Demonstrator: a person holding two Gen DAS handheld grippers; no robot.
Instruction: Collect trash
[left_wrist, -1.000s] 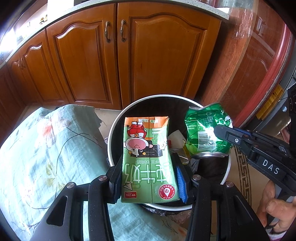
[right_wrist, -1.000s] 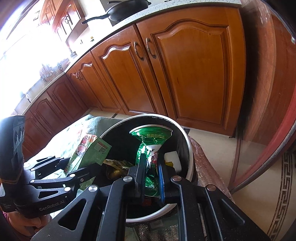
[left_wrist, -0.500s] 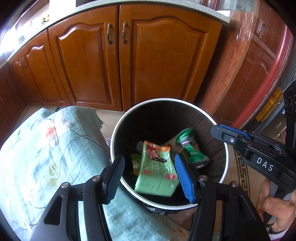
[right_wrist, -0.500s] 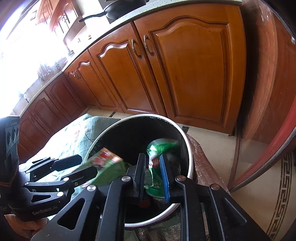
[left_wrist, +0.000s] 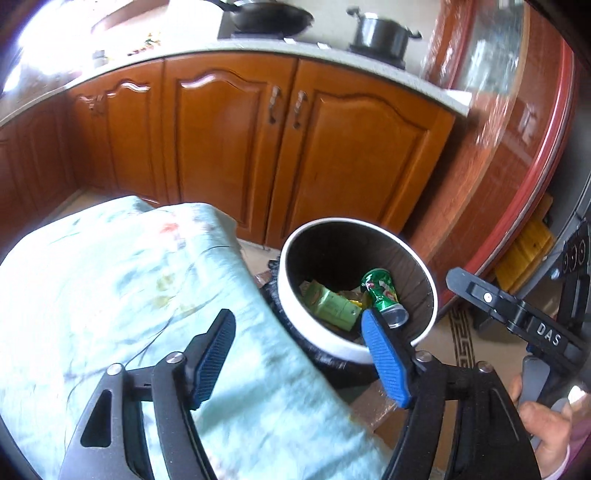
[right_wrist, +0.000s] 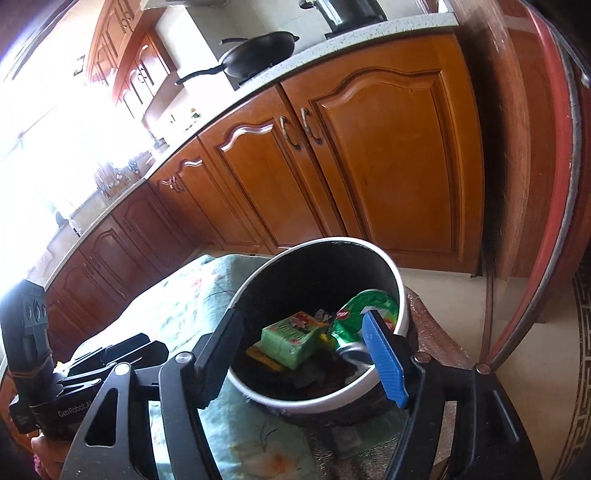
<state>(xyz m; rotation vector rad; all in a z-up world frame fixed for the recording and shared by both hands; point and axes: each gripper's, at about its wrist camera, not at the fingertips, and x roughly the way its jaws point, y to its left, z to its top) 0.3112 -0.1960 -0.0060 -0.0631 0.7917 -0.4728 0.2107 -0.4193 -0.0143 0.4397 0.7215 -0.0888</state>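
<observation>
A round bin with a white rim (left_wrist: 317, 332) (right_wrist: 402, 306) stands beside the cloth-covered table. Inside it lie a green milk carton (left_wrist: 330, 304) (right_wrist: 291, 338) and a crushed green can (left_wrist: 382, 293) (right_wrist: 369, 308), among other scraps. My left gripper (left_wrist: 299, 354) is open and empty, above the table edge and the bin's near rim. My right gripper (right_wrist: 306, 350) is open and empty, above the bin's near side. The right gripper also shows at the right of the left wrist view (left_wrist: 509, 314); the left gripper shows at lower left of the right wrist view (right_wrist: 92, 369).
A pale green floral cloth (left_wrist: 110, 295) (right_wrist: 184, 299) covers the table left of the bin. Wooden kitchen cabinets (left_wrist: 295, 147) (right_wrist: 351, 166) stand behind, with a wok (left_wrist: 269, 16) (right_wrist: 258, 51) and a pot (left_wrist: 384, 33) on the counter. A red-framed glass door (left_wrist: 517, 147) is to the right.
Both grippers opened: the carton and the can dropped into the bin. Both grippers then pulled up and back from the bin, opening wider.
</observation>
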